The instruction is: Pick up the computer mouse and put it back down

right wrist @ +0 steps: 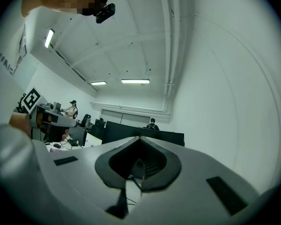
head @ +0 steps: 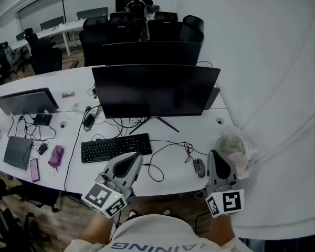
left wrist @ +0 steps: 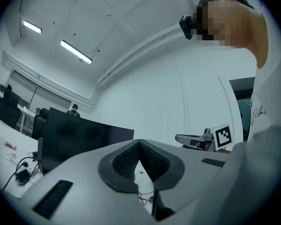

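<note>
A long white tabletop (head: 173,167) carries a wide dark monitor (head: 155,91) and, before it, a black keyboard (head: 115,147). Only the head view shows these from above. The left tool (head: 133,160) is held at the near edge just right of the keyboard, the right tool (head: 216,156) further right. Each tool's own view looks level across the room instead. The left gripper view has the left tool (left wrist: 139,145) with its jaws pressed together and nothing between them, the monitor's dark screen behind it. The right gripper view has the right tool (right wrist: 139,143) closed the same way and empty. The computer mouse (head: 199,167) lies on the tabletop just left of the right tool's tip, its cable looping away leftward. It shows in the head view alone.
</note>
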The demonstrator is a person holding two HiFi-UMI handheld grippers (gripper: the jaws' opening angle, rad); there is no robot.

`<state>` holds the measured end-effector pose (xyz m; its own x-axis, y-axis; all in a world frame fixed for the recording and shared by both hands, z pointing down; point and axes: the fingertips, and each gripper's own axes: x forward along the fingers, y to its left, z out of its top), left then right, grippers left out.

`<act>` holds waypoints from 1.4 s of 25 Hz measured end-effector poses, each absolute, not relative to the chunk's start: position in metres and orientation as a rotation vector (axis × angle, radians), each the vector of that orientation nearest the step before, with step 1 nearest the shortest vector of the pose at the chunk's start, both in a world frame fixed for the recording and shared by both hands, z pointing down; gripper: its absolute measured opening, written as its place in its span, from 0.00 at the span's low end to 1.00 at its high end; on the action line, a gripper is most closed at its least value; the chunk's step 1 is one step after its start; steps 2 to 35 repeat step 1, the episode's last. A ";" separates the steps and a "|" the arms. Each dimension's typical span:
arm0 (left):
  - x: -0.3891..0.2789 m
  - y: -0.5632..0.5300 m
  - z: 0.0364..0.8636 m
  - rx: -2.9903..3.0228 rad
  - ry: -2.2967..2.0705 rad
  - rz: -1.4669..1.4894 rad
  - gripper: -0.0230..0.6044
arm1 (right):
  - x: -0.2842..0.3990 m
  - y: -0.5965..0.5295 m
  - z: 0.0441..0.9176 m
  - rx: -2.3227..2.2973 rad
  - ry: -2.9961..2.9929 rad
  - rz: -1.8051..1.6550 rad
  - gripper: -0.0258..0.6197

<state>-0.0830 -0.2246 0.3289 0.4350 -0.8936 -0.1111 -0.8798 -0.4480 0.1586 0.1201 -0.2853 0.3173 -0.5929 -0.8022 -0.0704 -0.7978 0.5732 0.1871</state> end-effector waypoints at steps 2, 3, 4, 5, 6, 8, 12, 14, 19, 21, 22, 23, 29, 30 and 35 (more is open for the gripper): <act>-0.083 -0.225 0.329 2.594 -1.606 -0.274 0.04 | 0.121 -0.285 0.317 1.407 -2.766 -0.311 0.07; -0.083 -0.225 0.329 2.594 -1.606 -0.274 0.04 | 0.121 -0.285 0.317 1.407 -2.766 -0.311 0.07; -0.083 -0.225 0.329 2.594 -1.606 -0.274 0.04 | 0.121 -0.285 0.317 1.407 -2.766 -0.311 0.07; -0.083 -0.225 0.329 2.594 -1.606 -0.274 0.04 | 0.121 -0.285 0.317 1.407 -2.766 -0.311 0.07; -0.083 -0.225 0.329 2.594 -1.606 -0.274 0.04 | 0.121 -0.285 0.317 1.407 -2.766 -0.311 0.07; -0.083 -0.225 0.329 2.594 -1.606 -0.274 0.04 | 0.121 -0.285 0.317 1.407 -2.766 -0.311 0.07; -0.083 -0.225 0.329 2.594 -1.606 -0.274 0.04 | 0.121 -0.285 0.317 1.407 -2.766 -0.311 0.07; -0.083 -0.225 0.329 2.594 -1.606 -0.274 0.04 | 0.121 -0.285 0.317 1.407 -2.766 -0.311 0.07; -0.083 -0.225 0.329 2.594 -1.606 -0.274 0.04 | 0.121 -0.285 0.317 1.407 -2.766 -0.311 0.07; -0.083 -0.225 0.329 2.594 -1.606 -0.274 0.04 | 0.121 -0.285 0.317 1.407 -2.766 -0.311 0.07; -0.083 -0.225 0.329 2.594 -1.606 -0.274 0.04 | 0.121 -0.285 0.317 1.407 -2.766 -0.311 0.07; -0.083 -0.225 0.329 2.594 -1.606 -0.274 0.04 | 0.121 -0.285 0.317 1.407 -2.766 -0.311 0.07; -0.083 -0.225 0.329 2.594 -1.606 -0.274 0.04 | 0.121 -0.285 0.317 1.407 -2.766 -0.311 0.07; -0.083 -0.225 0.329 2.594 -1.606 -0.274 0.04 | 0.121 -0.285 0.317 1.407 -2.766 -0.311 0.07; -0.083 -0.225 0.329 2.594 -1.606 -0.274 0.04 | 0.121 -0.285 0.317 1.407 -2.766 -0.311 0.07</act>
